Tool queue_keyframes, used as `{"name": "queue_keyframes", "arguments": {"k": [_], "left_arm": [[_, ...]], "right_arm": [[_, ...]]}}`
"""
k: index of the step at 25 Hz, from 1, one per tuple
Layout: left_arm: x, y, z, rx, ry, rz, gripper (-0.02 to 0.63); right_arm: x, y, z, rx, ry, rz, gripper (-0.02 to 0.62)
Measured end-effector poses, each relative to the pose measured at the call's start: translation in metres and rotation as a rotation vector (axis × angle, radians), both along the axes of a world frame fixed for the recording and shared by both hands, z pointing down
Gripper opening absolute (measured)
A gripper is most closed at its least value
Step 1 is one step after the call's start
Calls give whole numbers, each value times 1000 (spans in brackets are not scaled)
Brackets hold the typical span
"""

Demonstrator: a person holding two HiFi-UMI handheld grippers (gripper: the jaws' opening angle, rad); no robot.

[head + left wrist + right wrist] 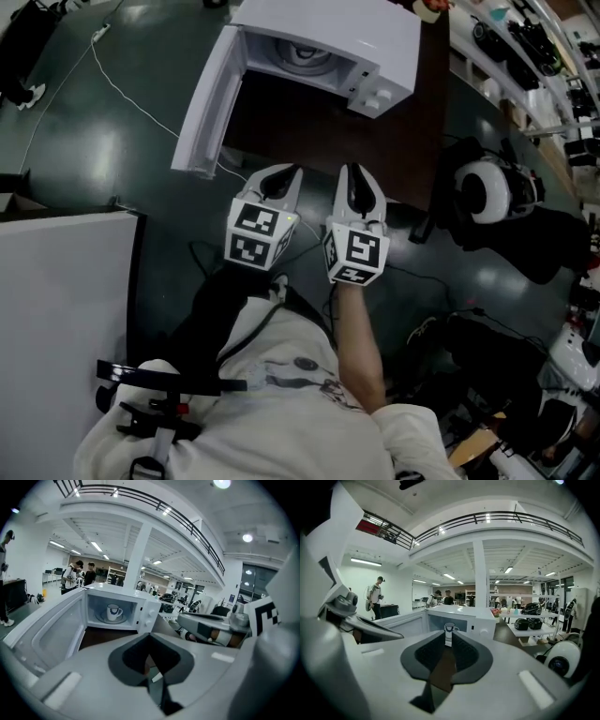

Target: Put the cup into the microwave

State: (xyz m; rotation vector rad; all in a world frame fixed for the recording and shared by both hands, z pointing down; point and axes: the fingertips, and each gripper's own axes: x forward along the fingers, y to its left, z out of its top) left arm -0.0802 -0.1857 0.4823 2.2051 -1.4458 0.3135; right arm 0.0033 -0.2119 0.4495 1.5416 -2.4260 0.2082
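Observation:
The white microwave stands on a brown table with its door swung wide open to the left. A white cup with a dark band stands upright on the glass turntable inside; the right gripper view shows the cup through the slot between the jaws. Both grippers hang side by side close to my body, well short of the microwave and pointing at it. My left gripper looks shut and empty. My right gripper has a narrow gap between its jaws, with nothing in it.
A white board lies at the left on the dark floor. A thin white cable runs past the door. A white and black headset and dark gear sit at the right, below shelves. People stand far behind.

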Motion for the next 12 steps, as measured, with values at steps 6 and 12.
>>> {"name": "queue_keyframes", "arguments": {"k": [6, 12], "left_arm": [[31, 81, -13, 31, -22, -24, -2], [64, 145, -25, 77, -40, -14, -2]], "right_arm": [[40, 87, -16, 40, -22, -2, 38], [70, 152, -25, 64, -51, -9, 34]]}}
